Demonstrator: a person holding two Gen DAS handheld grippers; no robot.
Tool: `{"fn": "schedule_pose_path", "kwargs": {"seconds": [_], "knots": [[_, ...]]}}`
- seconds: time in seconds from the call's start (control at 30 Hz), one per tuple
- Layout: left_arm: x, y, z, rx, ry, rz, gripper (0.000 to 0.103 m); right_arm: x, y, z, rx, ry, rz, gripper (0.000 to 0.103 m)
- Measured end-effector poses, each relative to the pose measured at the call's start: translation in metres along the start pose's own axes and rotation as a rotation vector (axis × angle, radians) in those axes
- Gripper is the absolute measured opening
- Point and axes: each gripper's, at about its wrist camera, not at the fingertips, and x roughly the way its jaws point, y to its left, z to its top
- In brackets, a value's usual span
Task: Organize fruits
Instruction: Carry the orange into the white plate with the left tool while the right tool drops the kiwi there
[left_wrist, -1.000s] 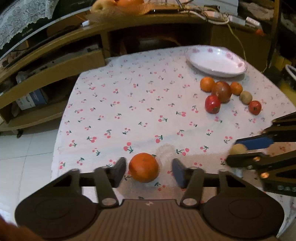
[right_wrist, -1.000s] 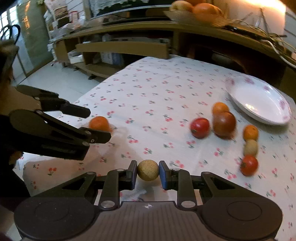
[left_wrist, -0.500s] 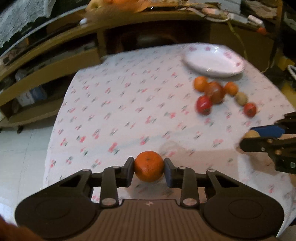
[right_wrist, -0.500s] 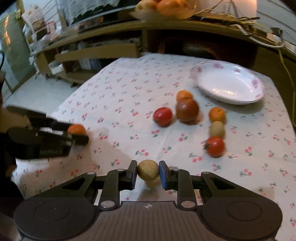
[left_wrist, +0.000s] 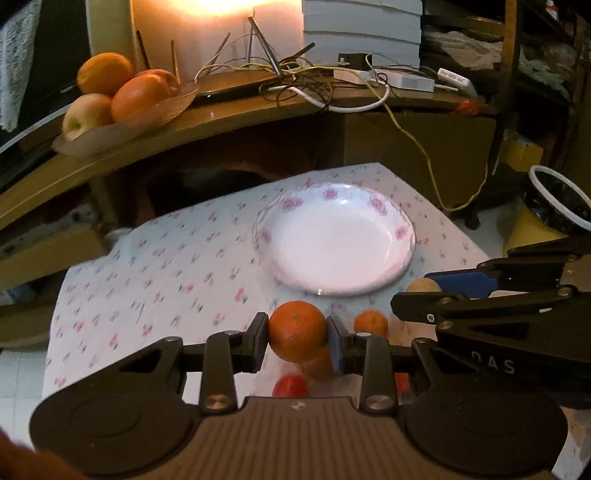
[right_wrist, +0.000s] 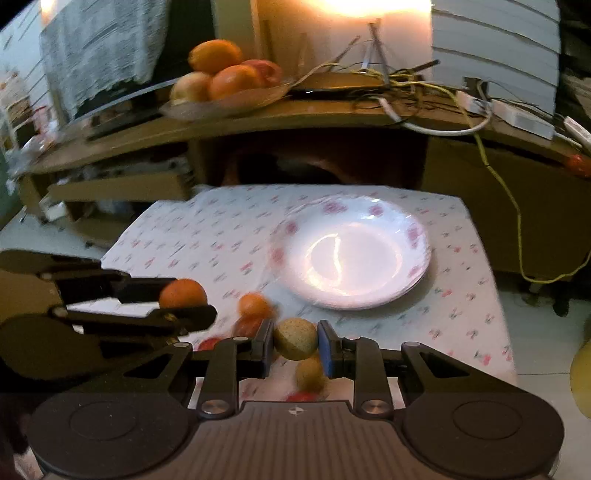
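The left hand-held gripper (left_wrist: 298, 339) clamps a round orange tangerine (left_wrist: 297, 330); the right hand-held gripper (right_wrist: 295, 345) clamps a tan round fruit (right_wrist: 295, 339) (white floral plate (right_wrist: 417, 236) at twelve o'clock).

The left gripper (left_wrist: 297, 334) clamps an orange (left_wrist: 297, 329) between its two pads, held above the table (left_wrist: 155, 280), which wears a white cloth printed with small cherries. Beyond it lies a white plate (left_wrist: 334, 251) with pink flowers on its rim. The right gripper (left_wrist: 424, 295) reaches in from the right edge, pinching a small tan fruit (left_wrist: 421, 285). Below the orange, a smaller orange (left_wrist: 370, 322) and a red fruit (left_wrist: 290, 386) lie on the cloth, partly hidden. A tray of fruit (left_wrist: 110, 99) sits on the wooden shelf behind.
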Motion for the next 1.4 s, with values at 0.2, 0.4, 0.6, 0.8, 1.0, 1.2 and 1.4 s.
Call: {"fn": "schedule_pose_path", "kwargs": {"seconds": [0.2,0.4,0.6,0.8,1.0,1.2,1.4], "knots": [[0.034,-0.004,0.022,-0.009,0.006,-0.010,0.038,0.026,-0.026,0.018,0.045,0.012,-0.027,0.027],[0.061,0.000,0.034,-0.017,0.020,-0.020,0.038,0.052,-0.038,0.031,0.053,0.022,-0.049,0.027],[0.079,-0.008,0.036,0.019,0.031,-0.007,0.038,0.071,-0.045,0.027,0.022,0.057,-0.085,0.027],[0.087,-0.010,0.036,0.014,0.041,-0.002,0.038,0.077,-0.047,0.027,0.011,0.062,-0.096,0.027],[0.091,-0.007,0.037,-0.006,0.047,-0.016,0.038,0.081,-0.049,0.028,0.022,0.066,-0.090,0.028],[0.091,-0.008,0.037,0.000,0.050,-0.013,0.040,0.080,-0.049,0.028,0.024,0.058,-0.099,0.029],[0.091,-0.006,0.037,-0.015,0.052,-0.013,0.044,0.078,-0.051,0.030,0.039,0.048,-0.098,0.031]]}}
